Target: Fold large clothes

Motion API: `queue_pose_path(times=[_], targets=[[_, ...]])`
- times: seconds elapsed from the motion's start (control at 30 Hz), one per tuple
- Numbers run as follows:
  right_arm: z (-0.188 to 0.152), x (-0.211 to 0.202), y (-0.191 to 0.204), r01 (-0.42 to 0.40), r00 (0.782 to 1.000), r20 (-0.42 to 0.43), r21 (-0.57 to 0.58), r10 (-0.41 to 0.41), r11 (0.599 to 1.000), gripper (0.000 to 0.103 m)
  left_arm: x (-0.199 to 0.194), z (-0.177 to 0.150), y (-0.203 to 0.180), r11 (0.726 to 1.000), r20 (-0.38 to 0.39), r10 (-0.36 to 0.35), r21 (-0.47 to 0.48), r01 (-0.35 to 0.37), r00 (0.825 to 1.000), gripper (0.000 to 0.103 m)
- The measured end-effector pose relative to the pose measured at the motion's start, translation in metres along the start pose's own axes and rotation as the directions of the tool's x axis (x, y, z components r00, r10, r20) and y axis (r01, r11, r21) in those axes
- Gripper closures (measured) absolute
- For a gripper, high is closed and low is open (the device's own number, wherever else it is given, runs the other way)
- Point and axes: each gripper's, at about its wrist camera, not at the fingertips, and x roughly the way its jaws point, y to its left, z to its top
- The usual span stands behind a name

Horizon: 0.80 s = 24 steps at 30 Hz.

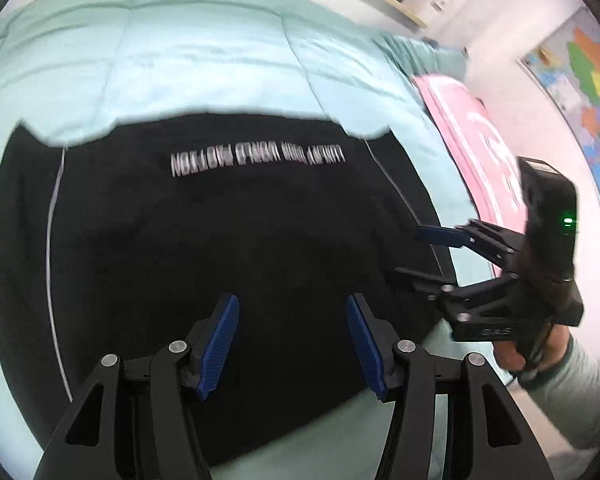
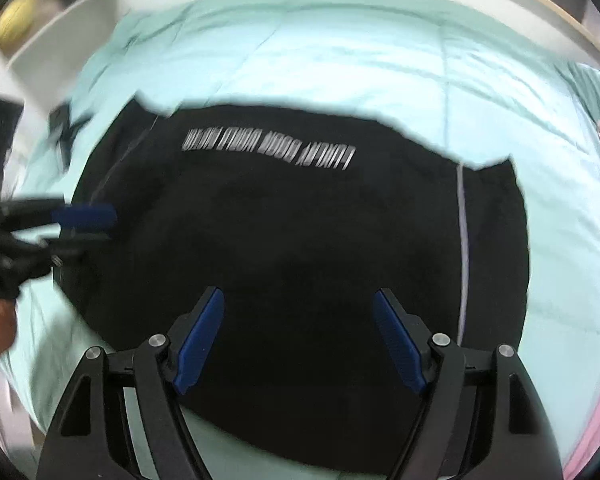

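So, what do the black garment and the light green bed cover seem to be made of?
Black garment: probably a soft matte knit, no shine, with white printed letters.
Bed cover: likely quilted, padded fabric with a slight sheen; stitched lines divide it into panels.

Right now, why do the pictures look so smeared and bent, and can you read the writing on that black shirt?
Left wrist view: motion blur smears the white lettering on the black garment past reading; the fisheye lens bows the mint quilt. Right wrist view: the same smear on the lettering, and the left gripper at the edge is streaked; nearby blue fingers stay sharp.
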Motion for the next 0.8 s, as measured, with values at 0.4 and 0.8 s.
queue_pose_path(times=[0.4,0.8], targets=[[-0.030,0.054,0.034,0.054,0.991,-0.125,0.071,-0.044,0.996,0.022,0.050,-0.021,-0.008,0.982,-0.051,0.166,-0.077,-0.170,0.985,0.045],[-0.020,-0.052,-0.038,0.068,0.994,0.065,0.245,-0.086,0.967,0.021,-0.118,-0.034,0.085,0.945,0.219,0.269,-0.249,-0.213,0.938,0.041]])
